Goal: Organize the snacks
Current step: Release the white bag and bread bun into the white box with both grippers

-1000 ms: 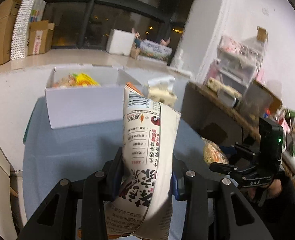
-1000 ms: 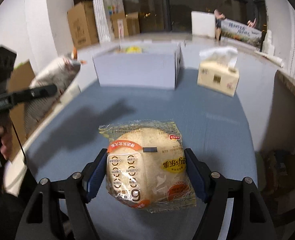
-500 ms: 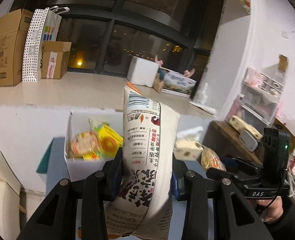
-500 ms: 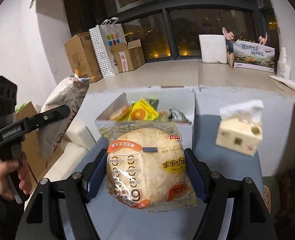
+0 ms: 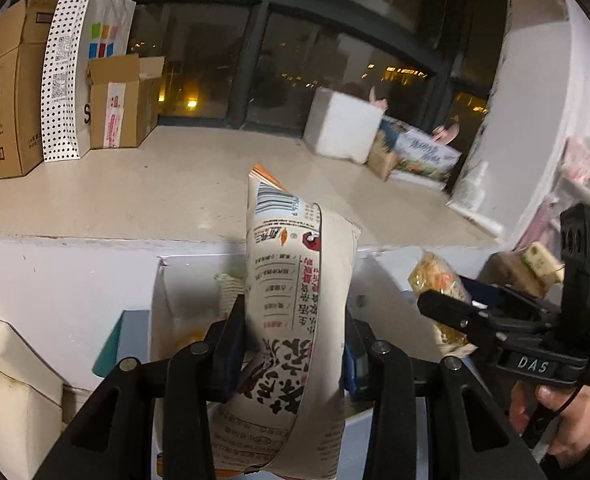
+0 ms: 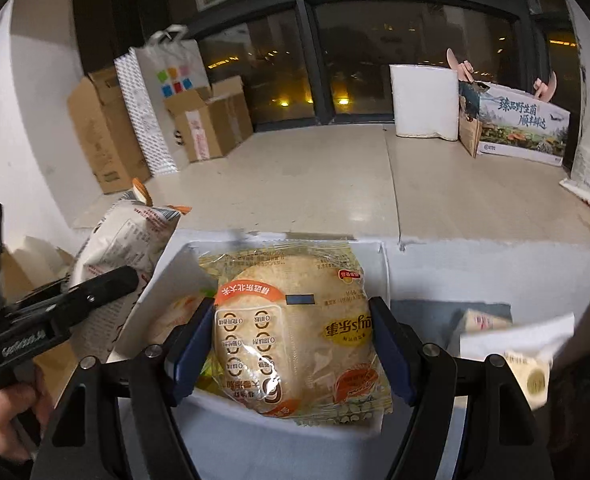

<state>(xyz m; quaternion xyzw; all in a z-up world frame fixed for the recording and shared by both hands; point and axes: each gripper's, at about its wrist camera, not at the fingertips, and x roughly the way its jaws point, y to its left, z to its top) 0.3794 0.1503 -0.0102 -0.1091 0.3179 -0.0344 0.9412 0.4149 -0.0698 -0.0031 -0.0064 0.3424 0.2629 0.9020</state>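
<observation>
White box (image 6: pixel 379 264) sat on the table against the low ledge, open top, a few snack packs inside. I had the left gripper (image 5: pixel 293 344) clamped on the tall white snack bag (image 5: pixel 295 300), held upright over the box's left part. My right gripper (image 6: pixel 291 344) was closed on the round rice cracker pack (image 6: pixel 295 320), flat, above the box interior. Tissue box (image 6: pixel 507 344) stood right of the white box, blurred. Both packs were off the table
</observation>
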